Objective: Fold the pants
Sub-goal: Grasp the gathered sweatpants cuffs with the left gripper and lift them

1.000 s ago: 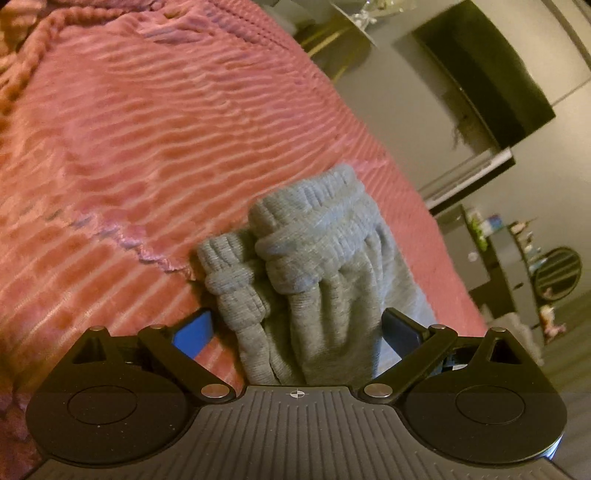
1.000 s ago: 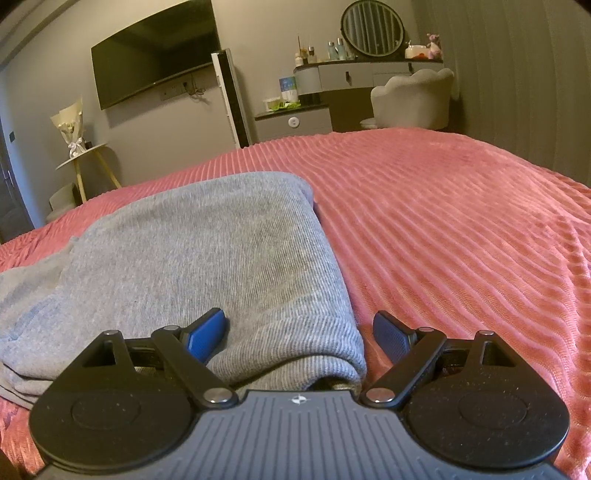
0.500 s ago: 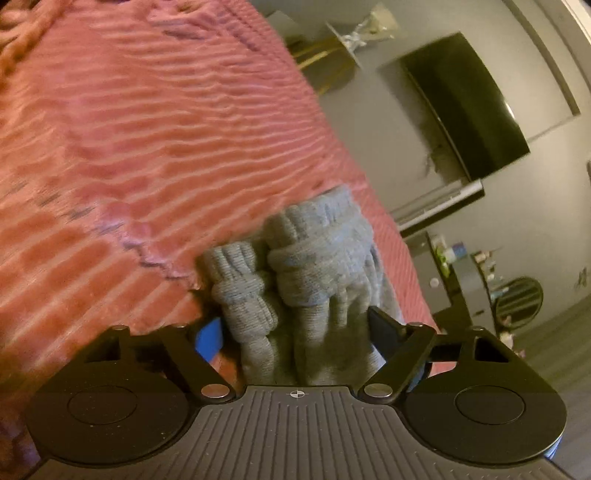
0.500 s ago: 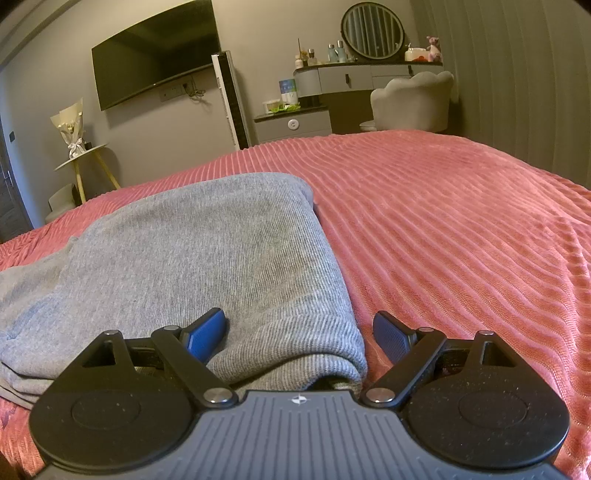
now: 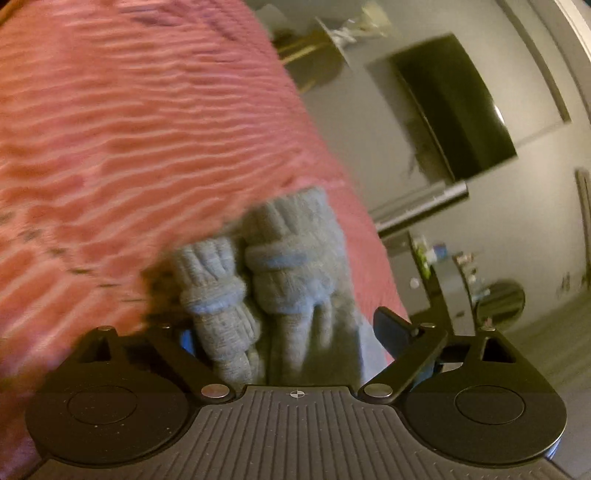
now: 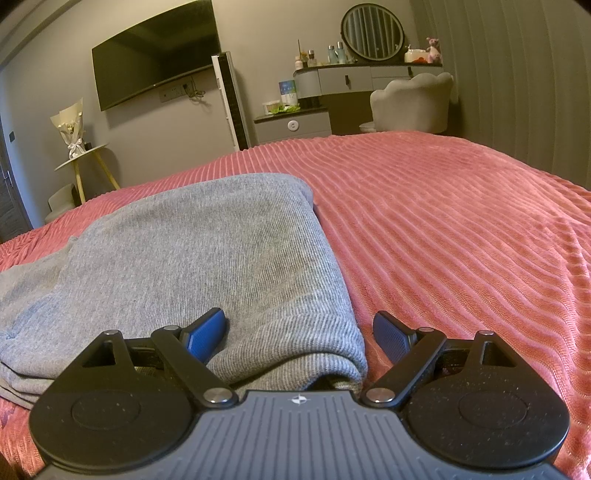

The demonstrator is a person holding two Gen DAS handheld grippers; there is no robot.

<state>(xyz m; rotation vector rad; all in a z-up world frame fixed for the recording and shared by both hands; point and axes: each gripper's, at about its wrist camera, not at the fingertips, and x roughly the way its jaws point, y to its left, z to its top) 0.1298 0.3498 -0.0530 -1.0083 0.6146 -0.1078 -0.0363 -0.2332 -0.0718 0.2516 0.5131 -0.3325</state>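
Grey knit pants lie on a pink ribbed bedspread. In the right wrist view the folded body of the pants fills the left half, and its rolled near corner sits between the spread fingers of my right gripper, which is open. In the left wrist view the ribbed cuffs of the pants bunch up between the fingers of my left gripper, which is open with its left finger partly hidden behind the cloth. That view is blurred and tilted.
Beyond the bed's far edge stand a wall television, a tall white tower unit, a dresser with a round mirror, a pale armchair and a small side table with a bouquet.
My left gripper has kept tilting and swinging, so the cuffs slid lower between its fingers and the view blurred. The right gripper and the folded pants have not moved.
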